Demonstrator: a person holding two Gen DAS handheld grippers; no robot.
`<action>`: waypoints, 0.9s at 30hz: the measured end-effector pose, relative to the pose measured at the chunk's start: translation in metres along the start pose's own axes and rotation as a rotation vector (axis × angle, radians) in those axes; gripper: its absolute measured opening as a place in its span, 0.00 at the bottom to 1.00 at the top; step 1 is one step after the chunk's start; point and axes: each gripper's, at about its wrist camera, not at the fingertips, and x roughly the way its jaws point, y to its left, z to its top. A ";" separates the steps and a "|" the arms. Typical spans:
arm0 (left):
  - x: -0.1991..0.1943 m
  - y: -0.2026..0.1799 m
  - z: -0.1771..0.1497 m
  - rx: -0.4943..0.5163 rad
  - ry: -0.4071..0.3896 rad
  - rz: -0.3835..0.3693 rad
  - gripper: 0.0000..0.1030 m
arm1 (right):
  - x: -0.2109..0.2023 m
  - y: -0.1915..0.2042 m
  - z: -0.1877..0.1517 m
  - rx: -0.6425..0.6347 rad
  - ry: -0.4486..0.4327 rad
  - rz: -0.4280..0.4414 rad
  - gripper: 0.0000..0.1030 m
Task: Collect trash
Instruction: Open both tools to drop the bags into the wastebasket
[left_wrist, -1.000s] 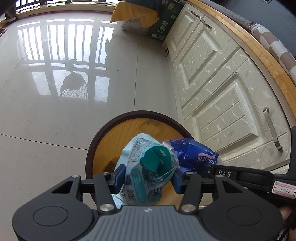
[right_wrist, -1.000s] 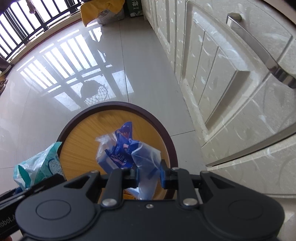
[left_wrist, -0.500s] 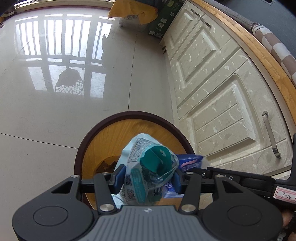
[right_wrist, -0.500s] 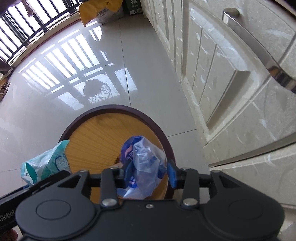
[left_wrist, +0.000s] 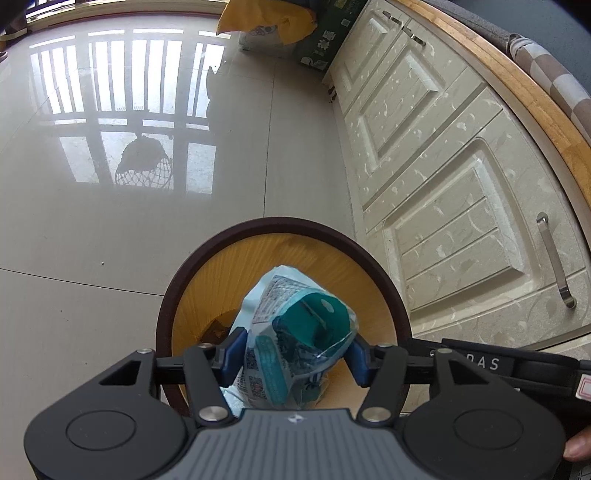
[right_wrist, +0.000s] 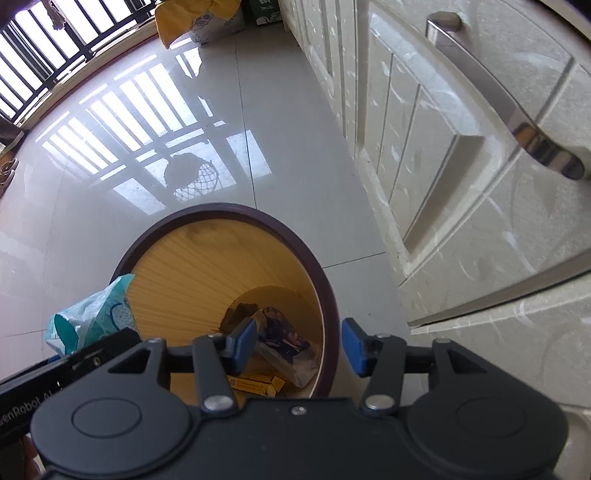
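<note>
Teal packet (left_wrist: 295, 343) — clamped between the left gripper (left_wrist: 295, 360) pads, hanging directly above the open bin (left_wrist: 280, 225), inside its rim line. Release looks like the next move; the drop is straight down. Right gripper (right_wrist: 299, 345) spread wide, holding nothing, over the bin's near edge. 2 wrappers (right_wrist: 284, 343) already lie at the bottom.

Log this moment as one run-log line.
left gripper: shut on teal plastic packet | right gripper: open | over round wooden bin
</note>
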 end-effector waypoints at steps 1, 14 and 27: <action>0.001 0.001 -0.001 -0.003 0.007 0.005 0.60 | -0.001 0.001 -0.002 -0.001 0.001 0.000 0.50; -0.003 0.006 -0.015 0.079 0.077 0.136 0.91 | -0.005 0.002 -0.016 -0.070 0.007 -0.010 0.56; -0.012 0.030 -0.028 0.074 0.110 0.229 1.00 | -0.011 0.001 -0.036 -0.161 -0.003 -0.055 0.85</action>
